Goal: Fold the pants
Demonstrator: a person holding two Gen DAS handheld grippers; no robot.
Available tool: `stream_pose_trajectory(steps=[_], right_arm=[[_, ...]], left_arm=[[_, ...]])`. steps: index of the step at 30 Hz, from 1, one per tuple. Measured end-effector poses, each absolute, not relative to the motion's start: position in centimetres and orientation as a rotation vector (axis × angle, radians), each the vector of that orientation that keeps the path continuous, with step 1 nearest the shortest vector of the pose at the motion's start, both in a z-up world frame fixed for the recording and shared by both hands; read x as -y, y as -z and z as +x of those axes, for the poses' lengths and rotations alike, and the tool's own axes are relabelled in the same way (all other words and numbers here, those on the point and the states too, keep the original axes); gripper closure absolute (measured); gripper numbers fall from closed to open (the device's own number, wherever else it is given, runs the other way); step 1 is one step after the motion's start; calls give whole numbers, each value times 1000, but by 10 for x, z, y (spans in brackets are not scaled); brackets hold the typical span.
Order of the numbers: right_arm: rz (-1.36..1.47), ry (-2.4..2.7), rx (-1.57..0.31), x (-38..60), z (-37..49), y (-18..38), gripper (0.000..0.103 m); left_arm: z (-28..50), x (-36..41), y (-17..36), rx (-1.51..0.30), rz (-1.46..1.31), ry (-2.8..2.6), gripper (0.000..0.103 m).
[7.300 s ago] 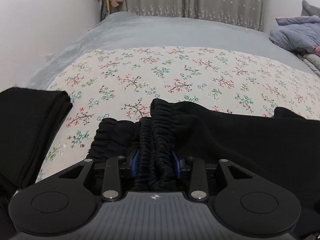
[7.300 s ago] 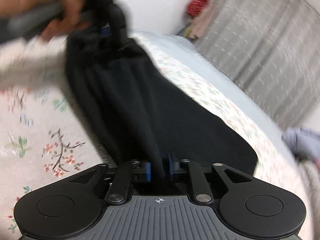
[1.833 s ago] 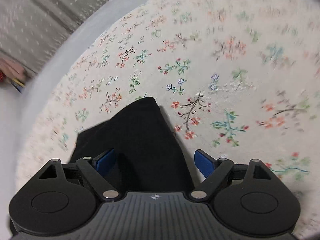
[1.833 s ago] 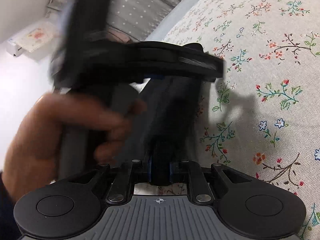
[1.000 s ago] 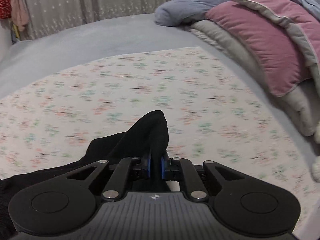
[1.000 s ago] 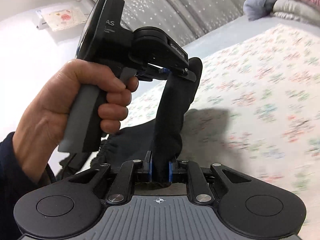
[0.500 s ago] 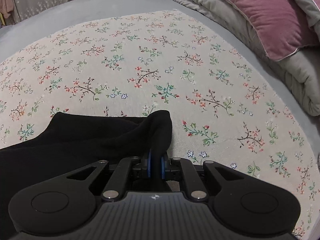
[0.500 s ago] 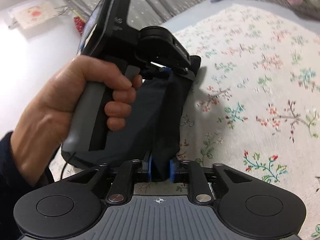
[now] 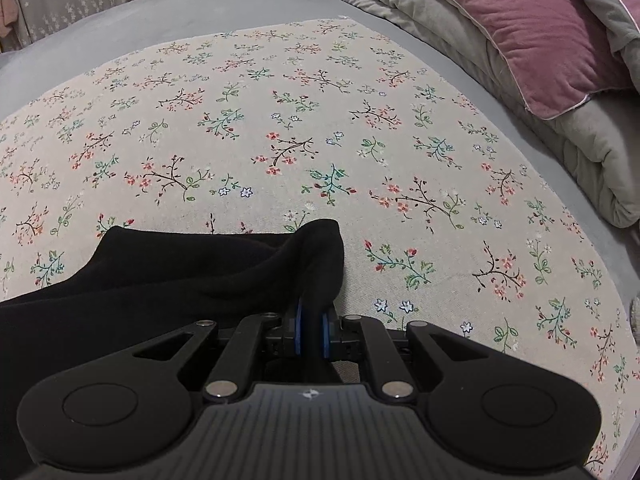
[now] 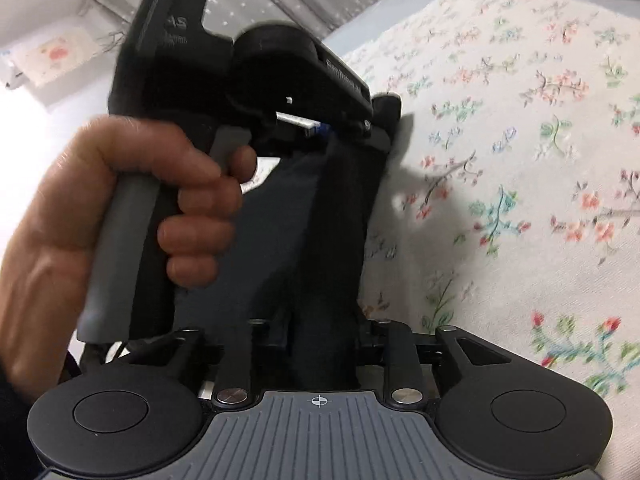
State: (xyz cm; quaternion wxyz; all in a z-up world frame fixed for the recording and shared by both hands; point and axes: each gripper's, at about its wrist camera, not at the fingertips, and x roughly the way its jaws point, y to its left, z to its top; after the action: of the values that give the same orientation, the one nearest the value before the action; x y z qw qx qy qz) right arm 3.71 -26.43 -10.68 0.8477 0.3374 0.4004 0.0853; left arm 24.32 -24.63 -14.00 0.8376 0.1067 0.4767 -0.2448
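Both grippers are locked onto the pants (image 9: 168, 280) right now! The left gripper (image 9: 311, 330) is clenched on a bunched black corner, blue pads squeezing the cloth between them. From that pinch the dark fabric spreads away to the left and lies low over the floral sheet (image 9: 360, 140). Beyond the pants the sheet runs flat and bare, and further off to the right sit the pink pillow (image 9: 520, 28) and a grey quilt (image 9: 592, 152).

Over to the right wrist view: the right gripper (image 10: 320, 344) is clamped on another fold of the pants (image 10: 340, 220), and a taut band of black cloth runs straight up from it to the left gripper (image 10: 372, 128), held in the left hand (image 10: 132, 208). So the fabric is stretched between the two tools, just above the sheet (image 10: 520, 160).

Now the danger, as I read it. Only a small tuck of cloth sits in each pinch, so a sharp pull apart could slide the fabric out of one and collapse the fold. The left corner is bunched, not flat; set down like that, it would likely leave a lumpy, skewed edge. The frame is blurred on the right side, which suggests quick motion, and speed could drag the lower layer and wrinkle it. If one tool lets go first, the free end may flop back crooked.
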Motion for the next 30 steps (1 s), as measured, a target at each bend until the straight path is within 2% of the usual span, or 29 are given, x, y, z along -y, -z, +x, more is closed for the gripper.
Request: stream_pose_trajectory(steps=[5,17,24,30], right_arm=[[700,-163,-823,261,34,101,85],[734,-148,-813,261,30,100,86],[755,-140,-794,264,28,104,87],[659,-124,-712,254,22,80,88]], left_arm=[[246,250,144,-1012,252,528,75],[251,258,140,-1004,335,558,76],[238,260,128,-955,285,494,77],[234,245,99,-914,165,485,77]])
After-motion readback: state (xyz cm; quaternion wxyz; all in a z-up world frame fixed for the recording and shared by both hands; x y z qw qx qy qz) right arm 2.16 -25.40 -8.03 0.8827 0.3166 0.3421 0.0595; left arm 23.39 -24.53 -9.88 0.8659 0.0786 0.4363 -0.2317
